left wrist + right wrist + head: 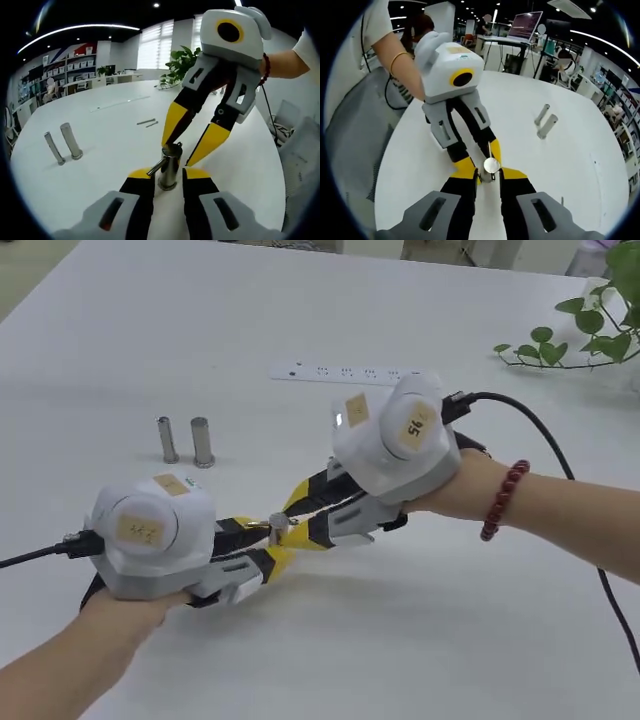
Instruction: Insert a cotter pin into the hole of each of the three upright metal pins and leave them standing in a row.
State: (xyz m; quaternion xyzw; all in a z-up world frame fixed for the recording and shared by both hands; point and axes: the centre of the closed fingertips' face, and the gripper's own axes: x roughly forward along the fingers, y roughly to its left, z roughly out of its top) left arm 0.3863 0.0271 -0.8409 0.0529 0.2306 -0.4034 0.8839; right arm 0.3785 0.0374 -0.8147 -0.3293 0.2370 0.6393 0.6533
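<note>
Hidden: the hole of the held pin (170,165) sits behind the jaw tips. The cotter pin (155,167) shows to us as a short stub jutting from that pin's side, so we cannot see how far in it goes.
Hard to make out: two thin pieces (146,121) lie flat, far off on the table (400,640), and are too small for us to name.
Cut off: the plant (590,330), at the head view's right edge.
Left gripper (170,176): pressed onto the held pin's lower part, with one jaw on each side.
Right gripper (489,175): its tips stand apart and flank the held pin's top, with one tip touching it. We cannot tell whether they pinch it.
Metal pins: we count three. One is held where the two grippers meet. The thinner standing pin (167,439) and the thicker standing pin (202,442) stand upright side by side, well apart from the grippers.
Cotter pins: one that we are sure of.
Power strip (345,372): one, beyond the grippers.
</note>
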